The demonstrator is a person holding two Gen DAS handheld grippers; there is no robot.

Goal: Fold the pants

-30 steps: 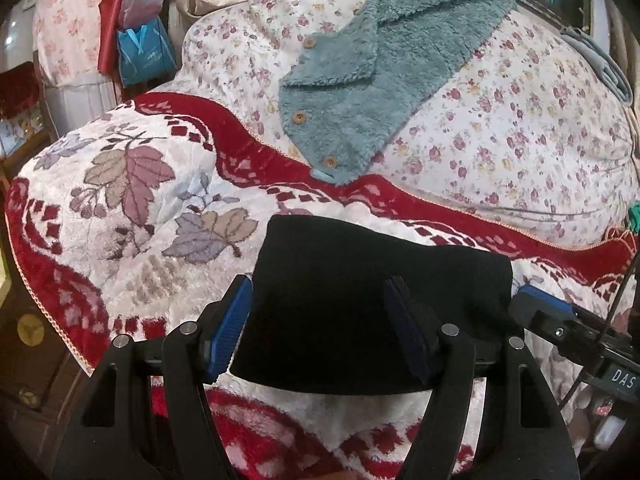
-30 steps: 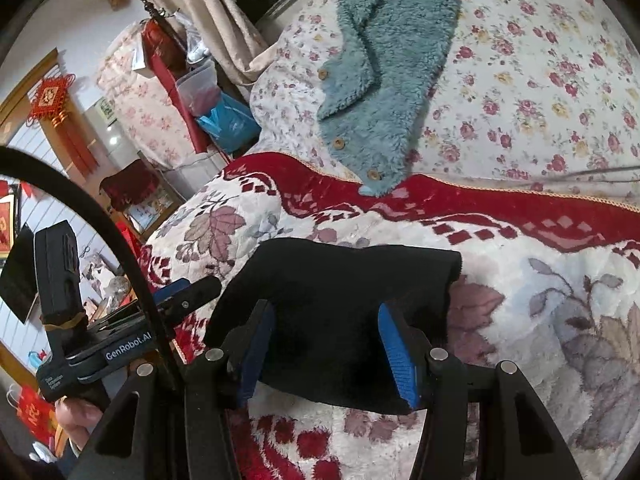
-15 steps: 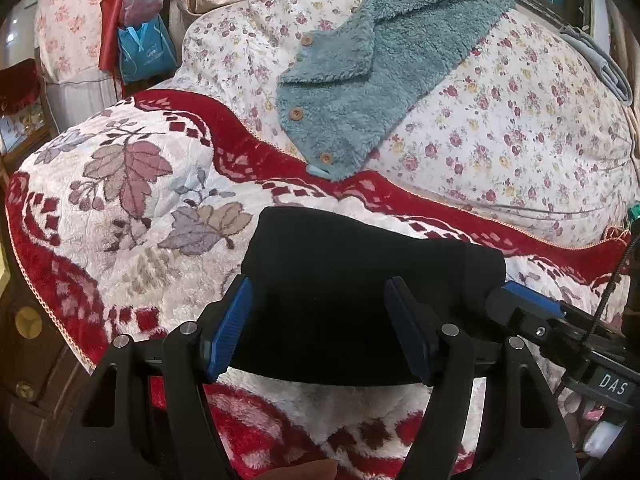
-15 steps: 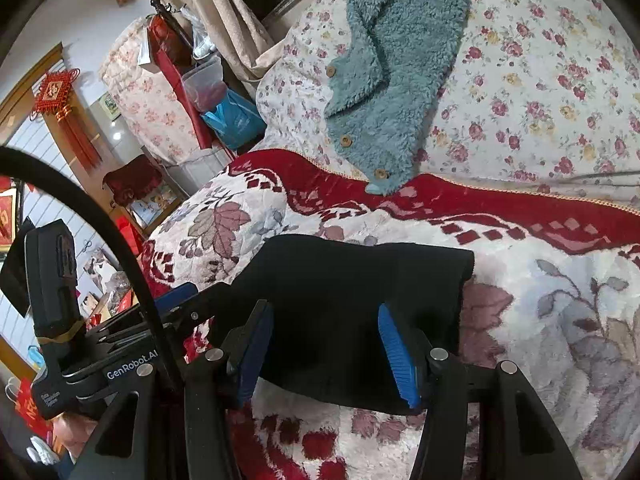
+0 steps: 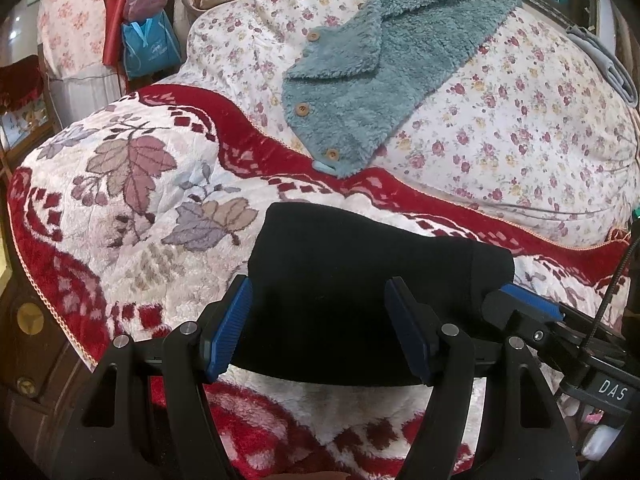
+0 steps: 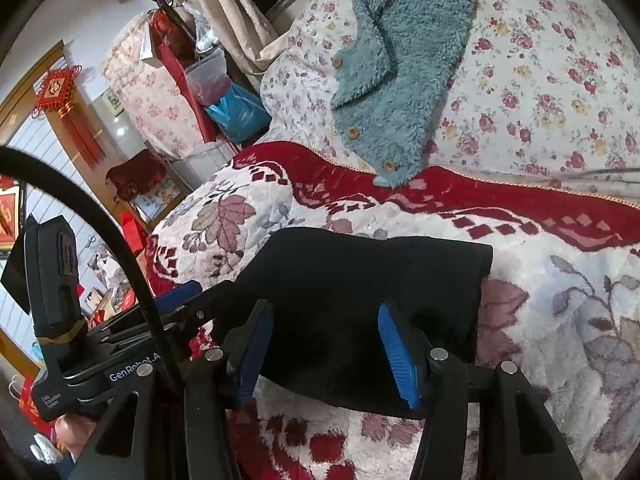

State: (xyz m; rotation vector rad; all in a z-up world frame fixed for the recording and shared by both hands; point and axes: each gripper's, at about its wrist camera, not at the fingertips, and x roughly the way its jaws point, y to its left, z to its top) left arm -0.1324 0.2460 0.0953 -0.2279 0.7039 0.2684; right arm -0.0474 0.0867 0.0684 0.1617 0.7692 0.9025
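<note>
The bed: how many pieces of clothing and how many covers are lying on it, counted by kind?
Black folded pants: 1
Teal fleecy buttoned garment: 1
Red and white leaf-pattern blanket: 1
White quilt with small flowers: 1
Total: 4
A grey folded cloth also shows at the far right edge of the left wrist view; what it is cannot be told.

Bed (image 5: pixel 520 128): what I see from both wrist cameras.
- Plush blanket (image 5: pixel 132 184), cream with red border and leaf pattern, covering the near part of the bed.
- Floral quilt (image 5: pixel 500 120), white with small roses, covering the far part; the blanket's red edge overlaps it.
- Folded black pants (image 5: pixel 340 280), lying on the plush blanket.
- Teal fleece cardigan (image 5: pixel 384 60) with wooden buttons, on the quilt, its lower tip reaching the red border.
- Grey folded cloth (image 5: pixel 604 60), far right edge of the quilt.
</note>
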